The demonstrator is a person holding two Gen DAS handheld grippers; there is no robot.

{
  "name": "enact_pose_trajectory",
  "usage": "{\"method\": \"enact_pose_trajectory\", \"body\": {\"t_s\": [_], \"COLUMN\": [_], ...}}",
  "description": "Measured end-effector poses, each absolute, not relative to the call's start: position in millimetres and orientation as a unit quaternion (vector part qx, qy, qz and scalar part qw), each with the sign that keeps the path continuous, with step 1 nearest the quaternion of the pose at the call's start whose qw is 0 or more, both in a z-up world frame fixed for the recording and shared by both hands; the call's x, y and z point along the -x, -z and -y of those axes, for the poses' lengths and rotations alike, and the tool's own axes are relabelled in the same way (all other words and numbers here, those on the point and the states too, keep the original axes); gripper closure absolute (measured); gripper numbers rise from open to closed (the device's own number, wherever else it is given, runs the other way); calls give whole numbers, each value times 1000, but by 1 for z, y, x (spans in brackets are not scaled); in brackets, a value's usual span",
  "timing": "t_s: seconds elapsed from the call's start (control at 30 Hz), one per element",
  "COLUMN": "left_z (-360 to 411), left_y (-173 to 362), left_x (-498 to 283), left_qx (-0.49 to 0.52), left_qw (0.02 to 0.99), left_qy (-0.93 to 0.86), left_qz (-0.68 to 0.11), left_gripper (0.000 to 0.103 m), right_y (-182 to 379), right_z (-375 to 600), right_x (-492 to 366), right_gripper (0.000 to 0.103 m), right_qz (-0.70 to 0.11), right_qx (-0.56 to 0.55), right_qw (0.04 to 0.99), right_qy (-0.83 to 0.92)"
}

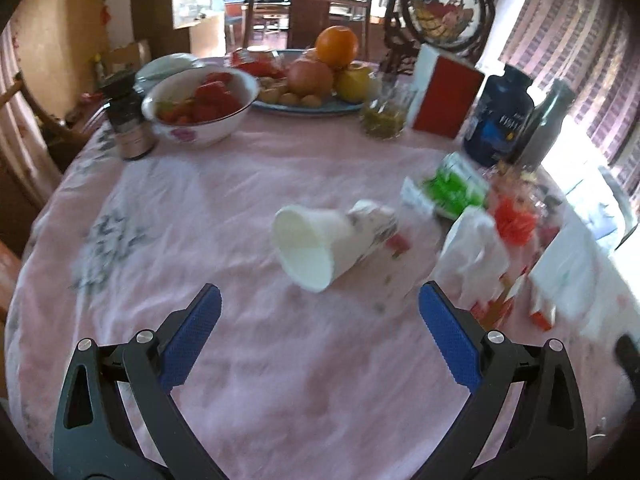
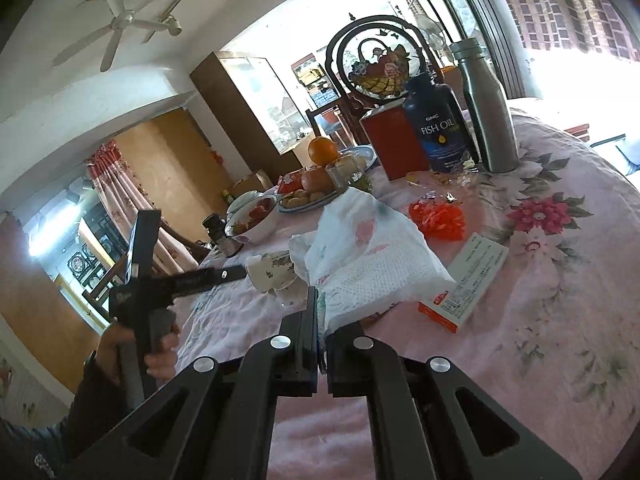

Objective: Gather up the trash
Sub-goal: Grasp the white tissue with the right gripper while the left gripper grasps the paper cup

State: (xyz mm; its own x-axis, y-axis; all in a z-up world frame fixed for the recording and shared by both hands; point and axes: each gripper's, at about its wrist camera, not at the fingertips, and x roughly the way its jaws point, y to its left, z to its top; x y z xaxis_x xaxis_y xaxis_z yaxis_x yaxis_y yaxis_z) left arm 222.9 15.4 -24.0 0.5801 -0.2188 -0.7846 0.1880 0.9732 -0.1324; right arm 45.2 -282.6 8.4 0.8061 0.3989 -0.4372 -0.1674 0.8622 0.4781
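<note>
The right gripper [image 2: 320, 312] sits at the bottom middle of the right wrist view, and its two black fingers are pressed together on a corner of a crumpled white napkin [image 2: 372, 248]; the napkin puffs up just above the fingers, in the middle of the frame; right of it lies a flat white box with an orange end [image 2: 466, 284], and above that a little heap of orange scraps [image 2: 438, 216]; at the left edge a hand [image 2: 154, 348] holds the handle of the other tool. The left gripper [image 1: 320, 300] is at the bottom of the left wrist view, with its blue pads [image 1: 192, 336] spread wide and nothing between them; just above the gap, in the middle of the frame, a white paper cup [image 1: 312, 244] lies on its side on the pink flowered cloth [image 1: 192, 208], its mouth turned to the lower left; to the right of the cup sits a green and white packet [image 1: 454, 186]; near the top of the frame are a bowl of red fruit [image 1: 200, 104], a plate of fruit [image 1: 320, 72] with an orange on top, a red box [image 1: 448, 96], a dark blue bottle [image 1: 500, 116] and a grey bottle [image 1: 548, 120].
</note>
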Motion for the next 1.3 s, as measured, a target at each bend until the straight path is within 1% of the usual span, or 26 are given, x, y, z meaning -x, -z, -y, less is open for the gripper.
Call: {"method": "enact_pose_trajectory", "body": {"t_s": [0.07,0.13,0.2,0.27,0.43,0.5,0.53,0.6,0.67,0.73,0.8,1.0,1.3], "left_z": [-12,-10,-9,-9,-10,-8,-6,-3,0,2,3,-6,-37], "left_y": [24,26,32,38,47,50,51,54,57,57,56,37,7], "left_x": [-231,-239,-250,-256,-265,-267,-269,-271,-273,-273,-273,-256,-191], "left_qx": [17,21,31,36,41,42,40,36,34,35,38,30,26], "left_qw": [887,883,872,863,856,854,852,848,843,842,843,865,886], "left_qy": [131,141,154,163,171,176,180,188,195,199,199,182,147], "left_qz": [-442,-448,-463,-476,-486,-488,-491,-495,-500,-500,-499,-467,-439], "left_gripper": [13,20,31,37,46,55,58,71,75,82,97,97,97], "right_y": [-6,-5,-4,-4,0,1,2,2,2,2,2,1,-11], "right_z": [283,283,282,282,281,280,278,276,273,272,270,264,238], "right_x": [-47,-49,-51,-52,-59,-62,-63,-63,-64,-64,-64,-62,-46], "right_gripper": [99,99,98,98,98,98,98,98,97,97,98,98,98], "right_qz": [-273,-275,-276,-277,-282,-284,-286,-288,-289,-290,-291,-293,-293], "right_qx": [-216,-217,-218,-219,-220,-219,-218,-216,-214,-213,-211,-207,-183], "right_qw": [925,924,923,922,920,919,918,918,918,918,917,917,918], "right_qy": [-154,-156,-158,-159,-163,-165,-166,-168,-169,-169,-170,-176,-196]}}
